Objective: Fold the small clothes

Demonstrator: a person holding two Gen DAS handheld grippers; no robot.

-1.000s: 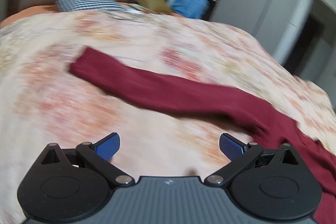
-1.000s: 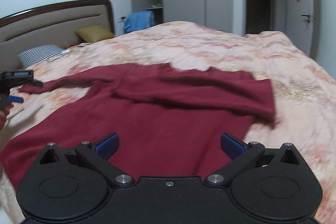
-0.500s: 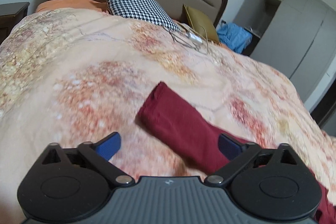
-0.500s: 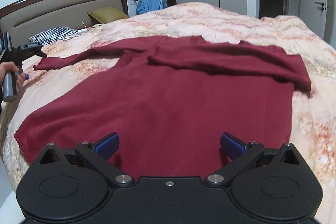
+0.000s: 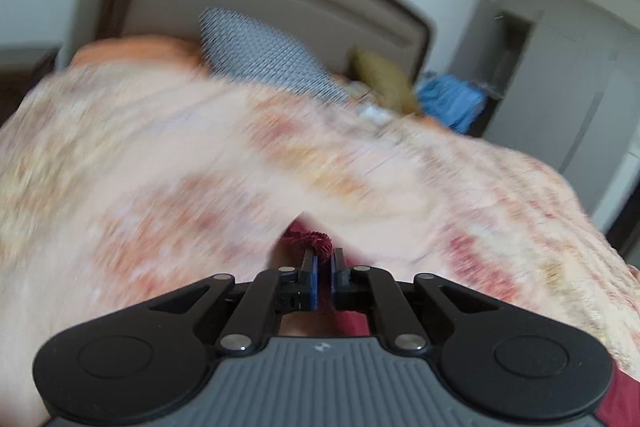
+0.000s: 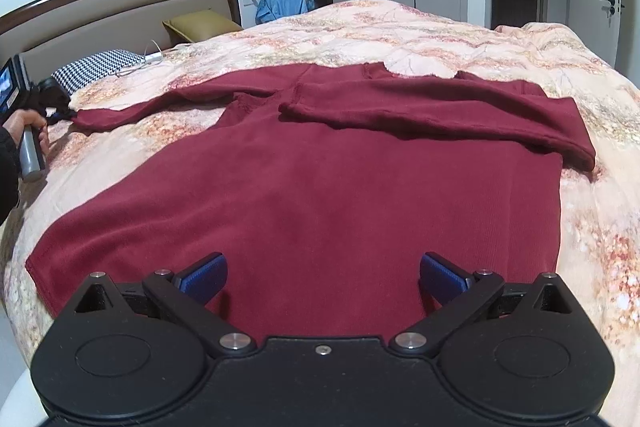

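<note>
Left wrist view: the left gripper [image 5: 324, 259] is clamped on the sleeve cuff [image 5: 318, 241] of the red sweater.

Right wrist view: the right gripper [image 6: 322, 273], jaws apart, hovers over the sweater [image 6: 320, 187] spread on the bedspread [image 6: 400, 31].

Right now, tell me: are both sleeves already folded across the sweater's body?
No. Only one sleeve lies across the sweater; the other sleeve stretches outward.

Even, soft indoor light; left wrist view motion-blurred, right sharp, both fisheye-bent.
</note>
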